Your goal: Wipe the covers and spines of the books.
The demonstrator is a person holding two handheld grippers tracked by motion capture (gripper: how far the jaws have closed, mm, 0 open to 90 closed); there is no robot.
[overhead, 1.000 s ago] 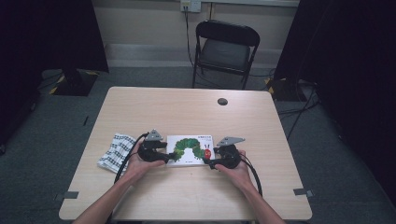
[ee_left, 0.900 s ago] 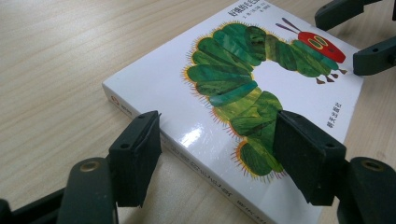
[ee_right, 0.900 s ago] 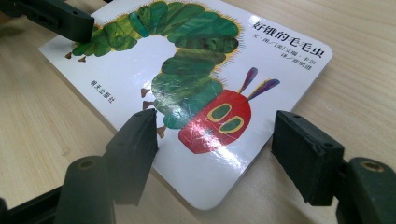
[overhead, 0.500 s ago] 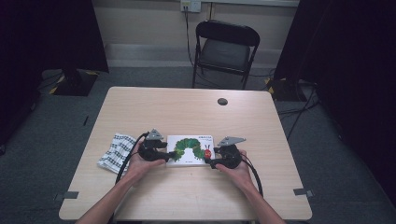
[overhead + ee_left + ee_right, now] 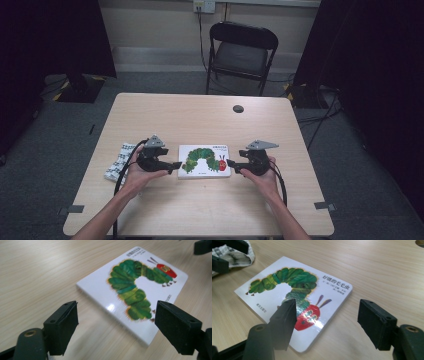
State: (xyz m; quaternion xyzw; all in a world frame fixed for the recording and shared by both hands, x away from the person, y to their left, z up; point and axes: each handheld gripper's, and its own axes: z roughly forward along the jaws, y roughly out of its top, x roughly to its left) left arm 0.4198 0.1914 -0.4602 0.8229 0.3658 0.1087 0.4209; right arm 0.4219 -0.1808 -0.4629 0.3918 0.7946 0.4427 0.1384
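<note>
The caterpillar book [image 5: 205, 161] lay flat near the desk's [image 5: 200, 120] front edge between the left gripper [image 5: 174, 165] and right gripper [image 5: 232, 164], whose jaws had just been opening and gaped empty, so regripping should take opposite edges squarely.

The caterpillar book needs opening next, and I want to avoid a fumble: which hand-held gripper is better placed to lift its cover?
Probably the right hand-held gripper: it faces the book edge with rounded corners, likely the opening side. The left hand-held gripper faces the square, spine-like edge. Both stand open.
</note>
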